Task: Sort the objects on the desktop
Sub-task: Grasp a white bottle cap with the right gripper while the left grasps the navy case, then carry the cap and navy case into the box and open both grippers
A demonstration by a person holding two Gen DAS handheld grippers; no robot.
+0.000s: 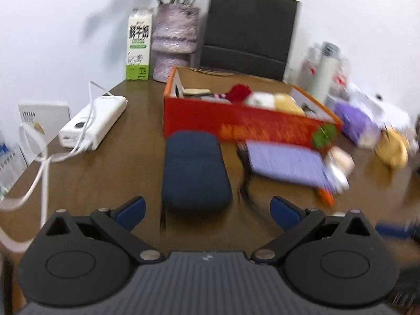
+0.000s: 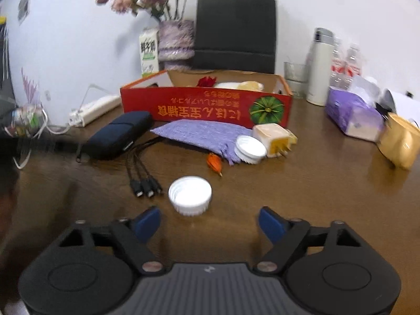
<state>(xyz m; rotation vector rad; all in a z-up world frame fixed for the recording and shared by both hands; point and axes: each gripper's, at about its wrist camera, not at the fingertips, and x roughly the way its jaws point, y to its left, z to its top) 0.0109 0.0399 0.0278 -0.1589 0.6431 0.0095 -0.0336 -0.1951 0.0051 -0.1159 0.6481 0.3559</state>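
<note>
My left gripper (image 1: 207, 214) is open, just short of a dark blue zip case (image 1: 195, 172) lying before the red cardboard box (image 1: 236, 123). My right gripper (image 2: 210, 221) is open, just short of a white bottle cap (image 2: 190, 195) on the brown table. In the right wrist view the case (image 2: 119, 137) lies left, with a black multi-plug cable (image 2: 143, 181), a purple cloth pouch (image 2: 202, 135), a second white cap (image 2: 249, 148), a yellow charger plug (image 2: 275, 139) and a small orange item (image 2: 214, 163). The box (image 2: 204, 106) holds a red item and pale items.
A white power bank (image 1: 93, 120) with white cable lies left. A milk carton (image 1: 139, 44), purple vase (image 1: 174, 42) and black paper bag (image 2: 236, 29) stand at the back. A white flask (image 2: 320, 65), glass (image 2: 295, 77), purple tissue pack (image 2: 353, 113) and yellow cup (image 2: 401, 143) are right.
</note>
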